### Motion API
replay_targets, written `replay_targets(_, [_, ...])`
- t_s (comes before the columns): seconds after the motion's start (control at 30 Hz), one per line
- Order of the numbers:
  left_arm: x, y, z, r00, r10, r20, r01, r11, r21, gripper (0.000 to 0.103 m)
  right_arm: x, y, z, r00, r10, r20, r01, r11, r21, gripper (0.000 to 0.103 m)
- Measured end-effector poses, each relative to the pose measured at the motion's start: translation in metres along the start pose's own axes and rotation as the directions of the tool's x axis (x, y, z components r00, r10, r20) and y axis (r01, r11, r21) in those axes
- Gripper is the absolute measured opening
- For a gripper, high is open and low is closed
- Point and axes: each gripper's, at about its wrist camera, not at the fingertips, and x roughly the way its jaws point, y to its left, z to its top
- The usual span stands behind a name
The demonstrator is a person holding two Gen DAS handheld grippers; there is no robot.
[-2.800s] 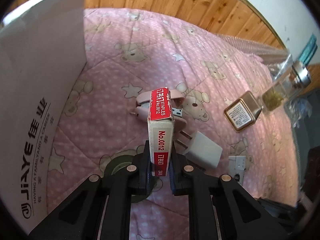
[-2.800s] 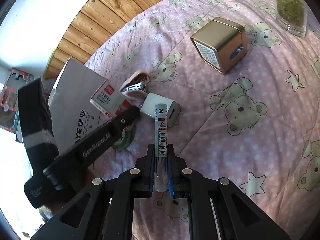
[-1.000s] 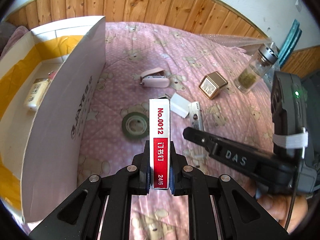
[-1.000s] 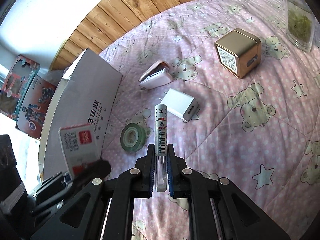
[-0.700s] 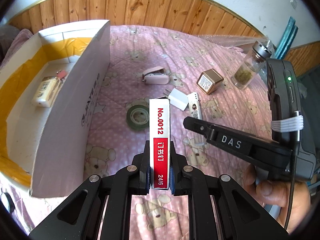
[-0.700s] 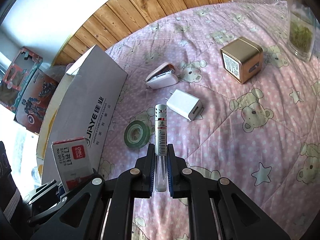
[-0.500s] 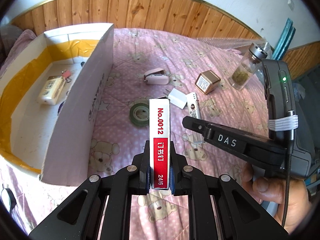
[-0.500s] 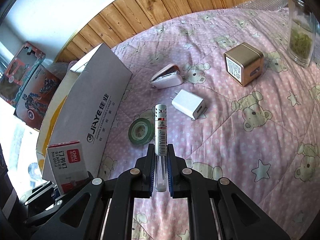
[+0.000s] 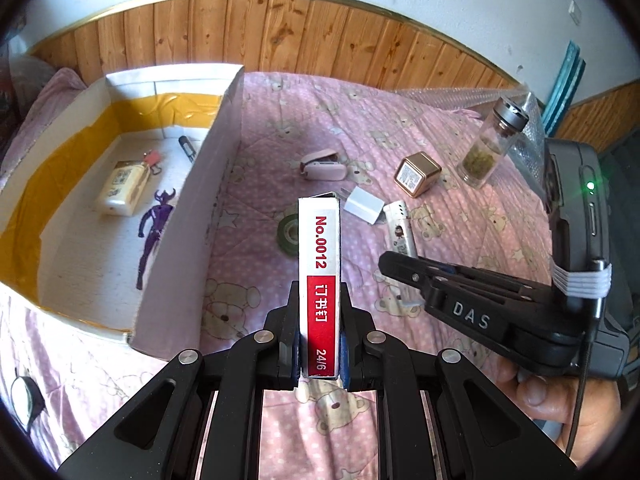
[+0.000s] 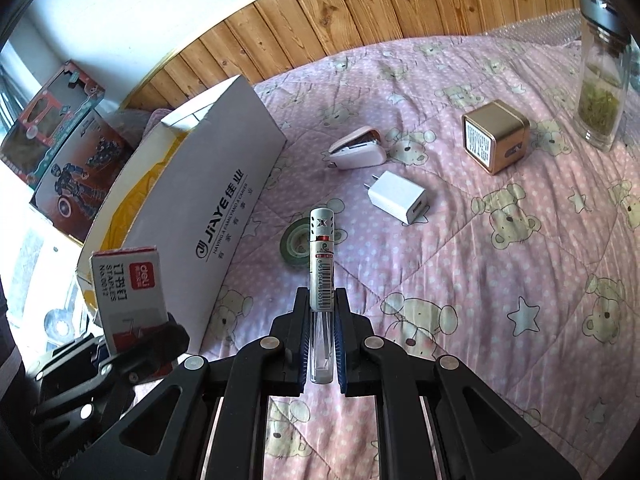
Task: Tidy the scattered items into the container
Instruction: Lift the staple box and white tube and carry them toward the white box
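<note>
My left gripper [image 9: 320,320] is shut on a red-and-white staples box [image 9: 320,264], held upright above the pink quilt, right of the open white cardboard box [image 9: 224,152]. The staples box also shows in the right wrist view [image 10: 128,292]. My right gripper [image 10: 322,320] is shut on a clear lighter [image 10: 322,256] with a silver top, held above the quilt; the lighter also shows in the left wrist view [image 9: 400,232]. On the quilt lie a tape roll [image 10: 296,246], a white charger [image 10: 398,196], a pink stapler [image 10: 358,150] and a gold tin [image 10: 494,136].
Inside the cardboard box lie a cream bottle [image 9: 122,188], a purple figure [image 9: 154,220] and small items. A glass jar of green leaves [image 10: 602,80] stands at the far right. Wood panelling runs behind the bed. Toy boxes [image 10: 64,148] stand left of the cardboard box.
Both grippers have risen and pulled back with their loads. The left view now looks down into the cardboard box; items on the quilt appear smaller and have not moved.
</note>
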Motion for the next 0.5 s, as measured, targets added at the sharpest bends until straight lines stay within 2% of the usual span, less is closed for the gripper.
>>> replay_targets(0.5, [-0.019, 0.015, -0.001, 0.999, -0.007, 0.032, 0.007, 1.0, 0.008, 0.014, -0.006, 0.033, -0.011, 0.999, -0.021, 0.025, 0.023, 0.996, -0.086, 0.012])
